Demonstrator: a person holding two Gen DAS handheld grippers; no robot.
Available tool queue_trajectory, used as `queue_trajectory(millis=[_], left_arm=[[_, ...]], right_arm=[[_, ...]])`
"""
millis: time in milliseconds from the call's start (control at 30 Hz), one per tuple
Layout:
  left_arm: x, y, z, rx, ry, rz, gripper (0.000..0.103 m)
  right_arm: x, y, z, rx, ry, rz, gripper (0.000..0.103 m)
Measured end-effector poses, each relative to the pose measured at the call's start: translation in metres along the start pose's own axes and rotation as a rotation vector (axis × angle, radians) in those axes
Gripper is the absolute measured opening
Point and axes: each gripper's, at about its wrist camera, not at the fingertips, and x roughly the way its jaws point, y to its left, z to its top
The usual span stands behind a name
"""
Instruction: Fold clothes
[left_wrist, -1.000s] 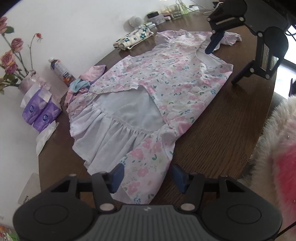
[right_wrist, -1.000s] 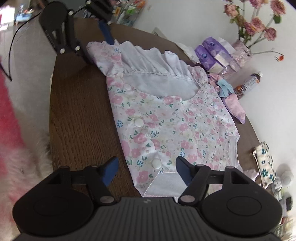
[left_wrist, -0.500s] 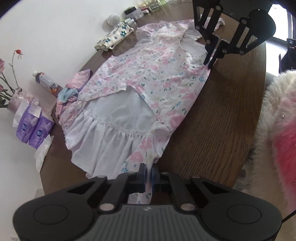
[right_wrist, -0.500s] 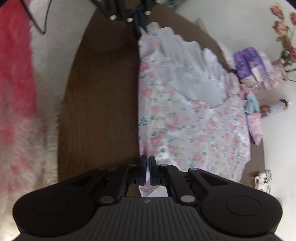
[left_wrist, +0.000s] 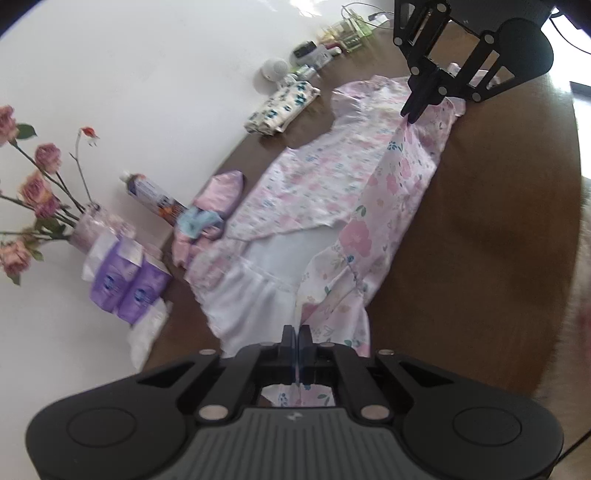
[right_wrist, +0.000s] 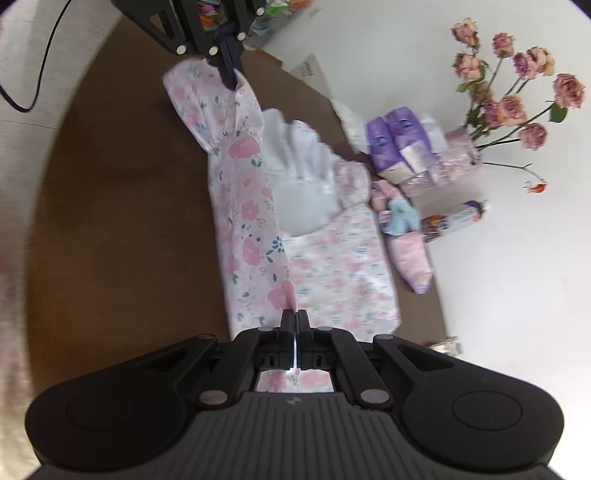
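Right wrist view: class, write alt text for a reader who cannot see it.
The right gripper, shut on a floral dress, lifts its near edge over a brown table; the left gripper pinches the far end. Flowers stand beyond.

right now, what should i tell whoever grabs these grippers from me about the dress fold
Left gripper: shut on the dress's hem-end edge.
Right gripper: shut on the same edge at the collar end.
Floral dress lies along the wooden table, its near side lifted and partly turned over the middle.
Done: both grips, fold begun.
Left: lay that edge down across the dress, release, then fold further.
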Motion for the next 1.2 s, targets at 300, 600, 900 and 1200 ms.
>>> queue_trajectory(millis=[300, 600, 900, 1200], left_arm=[[0.059, 0.022, 0.019, 0.062, 0.01, 0.051, 0.001], [0.111, 0.027, 0.014, 0.024, 0.059, -0.007, 0.003], [0.124, 0.047, 0.01, -0.185, 0.046, -0.034, 0.028], [0.073, 0.065, -0.006, -0.534, -0.141, -0.021, 0.036]], right_arm=[[0.048, -0.022, -0.008, -0.024, -0.013, -0.06, 0.0], [0.095, -0.034, -0.019, 0.05, -0.027, 0.0, 0.001], [0.122, -0.046, -0.032, 0.236, -0.017, 0.085, 0.005], [0.072, -0.085, -0.075, 0.697, -0.103, 0.052, 0.057]])
